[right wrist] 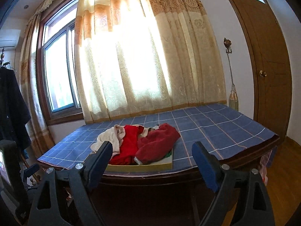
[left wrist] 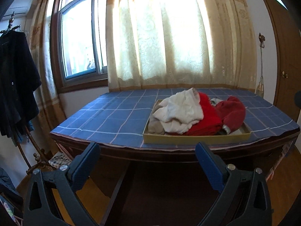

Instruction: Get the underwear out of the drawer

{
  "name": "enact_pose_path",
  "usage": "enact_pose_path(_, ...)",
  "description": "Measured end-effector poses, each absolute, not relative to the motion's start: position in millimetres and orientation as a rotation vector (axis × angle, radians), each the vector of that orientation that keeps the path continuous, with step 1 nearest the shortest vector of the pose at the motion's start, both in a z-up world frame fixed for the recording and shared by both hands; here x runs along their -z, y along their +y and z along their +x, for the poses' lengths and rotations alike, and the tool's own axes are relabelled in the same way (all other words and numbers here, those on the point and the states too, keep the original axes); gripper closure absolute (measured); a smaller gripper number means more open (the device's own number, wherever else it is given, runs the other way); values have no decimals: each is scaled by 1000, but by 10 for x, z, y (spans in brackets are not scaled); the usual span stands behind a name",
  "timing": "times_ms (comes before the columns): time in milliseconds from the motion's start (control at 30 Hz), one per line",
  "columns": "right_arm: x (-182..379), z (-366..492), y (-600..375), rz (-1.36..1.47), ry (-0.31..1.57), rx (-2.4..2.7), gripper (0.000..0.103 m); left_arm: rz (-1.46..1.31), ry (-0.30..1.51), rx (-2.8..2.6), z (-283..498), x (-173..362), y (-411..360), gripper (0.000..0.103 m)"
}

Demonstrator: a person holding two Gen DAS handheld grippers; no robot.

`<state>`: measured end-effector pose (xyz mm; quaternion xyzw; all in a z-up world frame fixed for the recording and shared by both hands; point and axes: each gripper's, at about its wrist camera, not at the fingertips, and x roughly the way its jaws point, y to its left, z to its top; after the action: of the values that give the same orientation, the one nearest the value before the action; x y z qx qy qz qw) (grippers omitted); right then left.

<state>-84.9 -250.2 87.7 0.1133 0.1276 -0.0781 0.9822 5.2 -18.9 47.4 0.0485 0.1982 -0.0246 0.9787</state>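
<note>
A bedroom table (left wrist: 112, 113) under a blue checked cloth (left wrist: 105, 111) holds a shallow tan drawer tray (left wrist: 197, 139), lifted out and set near the front edge, with nothing yet removed from it, by the look of things: the underwear still lies heaped inside. Reading left to right in the left wrist view, a dark coat (left wrist: 15, 82) hangs on a stand beside the window (left wrist: 80, 37), sunlit cream curtains (left wrist: 169, 37) fill the middle, and a wooden door (left wrist: 286, 56) closes the right side. In the tray, a white garment (left wrist: 180, 111) drapes over the left half, a bright red piece (left wrist: 207, 118) lies beside and touching it, and a darker red piece (left wrist: 233, 113) sits on the right, partly spilling over the rim. The whole job appears to remain: reach in, pinch one garment, lift it clear. The left gripper (left wrist: 148, 160) hangs short of the table's front edge and below the tabletop, angled slightly downward, its blue-padded fingers (left wrist: 86, 162) spread wide with nothing between them. The right gripper (right wrist: 152, 160) is held a little nearer, its fingers (right wrist: 204, 166) likewise parted and empty, the left one overlapping the white garment in view only, not touching. Neither tool has reached the pile.
</note>
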Motion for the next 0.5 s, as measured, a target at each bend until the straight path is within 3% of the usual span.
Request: enact_pose_path(500, -778, -941, -2354, 293, 297, 159, 14, 117, 366, 30, -242, -569, -249, 0)
